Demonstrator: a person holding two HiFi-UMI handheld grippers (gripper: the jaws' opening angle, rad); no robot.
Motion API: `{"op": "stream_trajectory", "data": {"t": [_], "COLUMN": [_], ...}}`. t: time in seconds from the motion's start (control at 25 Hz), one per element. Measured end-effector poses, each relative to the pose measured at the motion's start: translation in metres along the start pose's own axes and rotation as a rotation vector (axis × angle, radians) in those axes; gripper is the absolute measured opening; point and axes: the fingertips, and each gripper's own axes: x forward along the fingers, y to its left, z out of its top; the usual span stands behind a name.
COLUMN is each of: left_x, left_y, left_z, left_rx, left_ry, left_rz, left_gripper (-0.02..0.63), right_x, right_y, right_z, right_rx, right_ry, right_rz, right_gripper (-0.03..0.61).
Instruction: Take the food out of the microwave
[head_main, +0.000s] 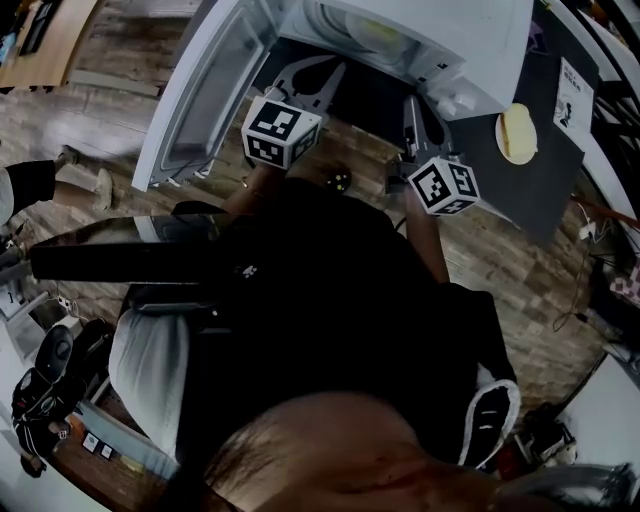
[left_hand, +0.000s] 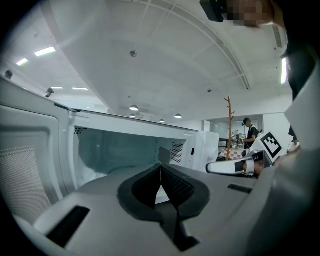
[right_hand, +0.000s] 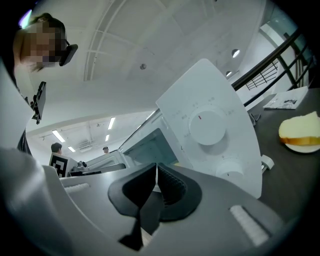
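Here the shut left tool (left_hand: 161, 176) faces the open microwave (left_hand: 120, 150), door (left_hand: 30, 165) aside.

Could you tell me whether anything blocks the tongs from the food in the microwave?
Nothing visible does: the microwave door is swung open, and the left tongs and right tongs, both shut, face the cavity holding the yellow food.

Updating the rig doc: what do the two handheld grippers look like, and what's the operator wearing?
Both match: the left gripper and right gripper have pale grey moulded bodies with slots, and black fingers with ribbed inner faces. Each carries a white cube printed with black square markers. No cables show on them. The person wears a dark top.
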Motion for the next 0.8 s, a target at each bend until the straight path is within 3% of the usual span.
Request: {"op": "stream_trajectory", "data": {"t": [0.8], "left_x": [0.017], "left_y": [-0.006], "left_z": [0.013], "left_rx": [0.027], "left_ry": [-0.013], "left_rz": [-0.078], "left_gripper": [0.008], "right_x": [-0.003], "right_y": [0.016], "right_z": [0.009], "right_rx": [0.137], "right_ry": [-0.122], "right_rz": [-0.019], "right_gripper": [0.0]}}
